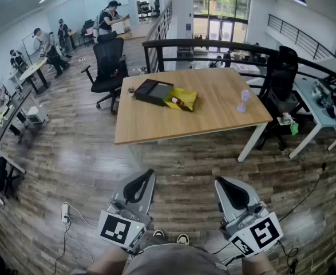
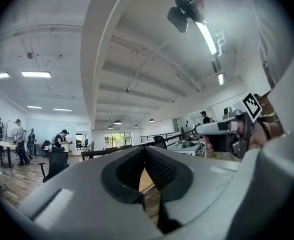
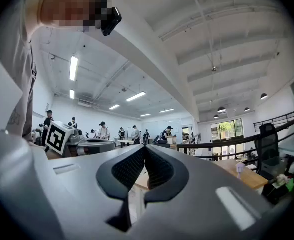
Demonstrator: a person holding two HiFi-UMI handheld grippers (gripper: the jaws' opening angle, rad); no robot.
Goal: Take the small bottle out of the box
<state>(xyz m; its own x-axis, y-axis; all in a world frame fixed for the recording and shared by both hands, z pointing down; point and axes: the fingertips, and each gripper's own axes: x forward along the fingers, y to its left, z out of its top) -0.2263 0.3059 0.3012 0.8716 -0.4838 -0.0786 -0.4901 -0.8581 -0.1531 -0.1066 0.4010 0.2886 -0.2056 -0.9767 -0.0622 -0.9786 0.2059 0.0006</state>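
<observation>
A flat black box (image 1: pixel 153 91) lies on the far left part of a wooden table (image 1: pixel 156 128), with a yellow packet (image 1: pixel 183 99) against its right side. I cannot make out a bottle in the box. A small pale purple object (image 1: pixel 244 101) stands near the table's right edge. Both grippers are held low by the person's body, well short of the table. My left gripper (image 1: pixel 147 174) (image 2: pixel 145 149) is shut and holds nothing. My right gripper (image 1: pixel 221 181) (image 3: pixel 144 149) is shut too, its pads together and nothing between them.
A black office chair (image 1: pixel 107 67) stands at the table's far left, another (image 1: pixel 282 73) at its right, near a white desk (image 1: pixel 319 110). A dark railing (image 1: pixel 213 44) runs behind. A power strip (image 1: pixel 65 212) lies on the wood floor. People work at desks (image 1: pixel 33 70) at the back left.
</observation>
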